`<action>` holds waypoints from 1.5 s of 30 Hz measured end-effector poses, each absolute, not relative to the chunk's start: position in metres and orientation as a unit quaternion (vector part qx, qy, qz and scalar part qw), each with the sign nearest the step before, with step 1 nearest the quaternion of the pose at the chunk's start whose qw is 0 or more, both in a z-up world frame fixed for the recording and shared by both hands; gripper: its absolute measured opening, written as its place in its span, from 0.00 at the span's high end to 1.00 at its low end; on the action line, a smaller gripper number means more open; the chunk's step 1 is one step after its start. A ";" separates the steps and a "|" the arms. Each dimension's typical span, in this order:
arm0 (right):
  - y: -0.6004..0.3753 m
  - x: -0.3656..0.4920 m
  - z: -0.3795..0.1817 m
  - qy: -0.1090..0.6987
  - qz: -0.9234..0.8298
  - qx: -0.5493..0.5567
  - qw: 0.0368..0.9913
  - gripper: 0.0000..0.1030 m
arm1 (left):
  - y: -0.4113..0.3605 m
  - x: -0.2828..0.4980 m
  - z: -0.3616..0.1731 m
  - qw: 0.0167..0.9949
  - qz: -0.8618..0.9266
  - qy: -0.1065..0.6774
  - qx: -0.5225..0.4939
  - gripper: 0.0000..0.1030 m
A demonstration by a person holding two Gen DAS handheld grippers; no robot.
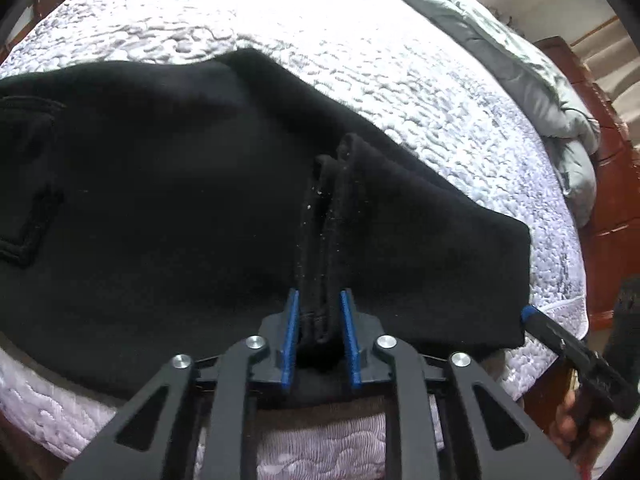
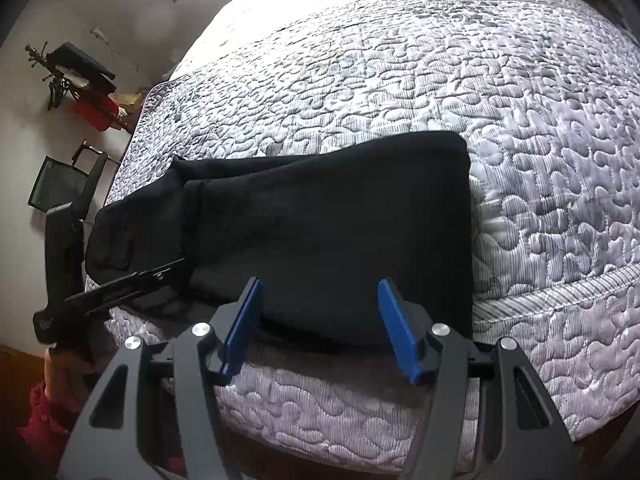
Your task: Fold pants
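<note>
The black pants [image 2: 320, 220] lie folded on the quilted bedspread [image 2: 520, 140], close to the near edge of the bed, with a stitched patch pocket [image 1: 28, 184] showing at the far left in my left camera's view. My left gripper [image 1: 320, 320] tilts steeply down over that near edge, and its blue pads [image 1: 291, 332] are pinched on a bunched ridge of the black cloth that stands up between them. My right gripper [image 2: 320, 320] also angles down at the near edge of the pants; its blue pads [image 2: 244, 324] stand well apart with nothing between them, the cloth lying just beyond the tips. In the right camera's view my left gripper comes in from the left onto the pants, and a hand and a red sleeve [image 2: 44, 420] show below it. A crumpled grey duvet [image 1: 520, 60] lies along the far side of the bed. I can read no writing anywhere.
</note>
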State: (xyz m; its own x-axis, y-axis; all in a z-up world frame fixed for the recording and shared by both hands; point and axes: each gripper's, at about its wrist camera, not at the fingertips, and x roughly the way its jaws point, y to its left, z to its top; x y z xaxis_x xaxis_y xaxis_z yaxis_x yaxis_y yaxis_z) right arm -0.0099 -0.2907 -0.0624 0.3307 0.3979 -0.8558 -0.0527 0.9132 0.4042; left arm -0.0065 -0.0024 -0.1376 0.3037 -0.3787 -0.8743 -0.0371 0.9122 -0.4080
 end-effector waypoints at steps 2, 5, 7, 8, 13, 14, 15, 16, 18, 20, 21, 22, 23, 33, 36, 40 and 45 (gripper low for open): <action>-0.292 -0.008 -0.059 0.556 0.138 0.151 0.806 0.41 | 0.003 -0.012 -0.137 0.791 -0.111 0.574 -0.181 0.82; -0.296 -0.001 -0.060 0.558 0.131 0.142 0.807 0.41 | 0.006 -0.014 -0.150 0.791 -0.115 0.578 -0.166 0.81; -0.297 0.007 -0.062 0.563 0.121 0.135 0.806 0.41 | 0.006 -0.012 -0.144 0.793 -0.117 0.575 -0.163 0.80; -0.298 0.010 -0.061 0.563 0.121 0.134 0.807 0.41 | 0.006 -0.012 -0.140 0.794 -0.114 0.574 -0.165 0.79; -0.303 0.029 -0.048 0.555 0.119 0.118 0.815 0.44 | 0.003 -0.012 -0.095 0.830 -0.115 0.525 -0.149 0.74; -0.302 0.033 -0.047 0.557 0.122 0.115 0.814 0.44 | -0.003 -0.007 -0.087 0.831 -0.132 0.519 -0.149 0.70; -0.301 0.037 -0.047 0.561 0.125 0.111 0.811 0.45 | -0.009 -0.004 -0.085 0.830 -0.143 0.518 -0.151 0.66; -0.300 0.043 -0.048 0.567 0.122 0.105 0.808 0.45 | -0.015 0.001 -0.085 0.826 -0.153 0.521 -0.153 0.64; -0.301 0.053 -0.056 0.582 0.109 0.095 0.800 0.45 | -0.031 0.014 -0.094 0.811 -0.173 0.538 -0.150 0.64; -0.305 0.059 -0.068 0.596 0.096 0.103 0.791 0.46 | -0.040 0.027 -0.114 0.800 -0.163 0.562 -0.131 0.64; -0.307 0.062 -0.076 0.602 0.094 0.109 0.785 0.46 | -0.041 0.029 -0.123 0.794 -0.158 0.572 -0.132 0.64; -0.309 0.064 -0.081 0.606 0.092 0.110 0.783 0.48 | -0.040 0.030 -0.131 0.788 -0.155 0.580 -0.135 0.64; -0.310 0.066 -0.089 0.611 0.090 0.111 0.779 0.48 | -0.039 0.030 -0.138 0.783 -0.153 0.587 -0.136 0.65; -0.322 0.056 -0.080 0.589 0.112 0.166 0.783 0.43 | 0.003 0.010 -0.126 0.780 -0.158 0.576 -0.188 0.52; -0.322 0.037 -0.057 0.566 0.140 0.200 0.787 0.41 | 0.037 -0.015 -0.108 0.807 -0.133 0.546 -0.180 0.41; -0.294 0.021 -0.051 0.577 0.150 0.170 0.785 0.40 | 0.099 -0.045 -0.101 0.817 -0.069 0.543 -0.182 0.41; -0.240 0.015 -0.065 0.599 0.180 0.138 0.768 0.40 | 0.172 -0.077 -0.107 0.813 0.007 0.543 -0.211 0.41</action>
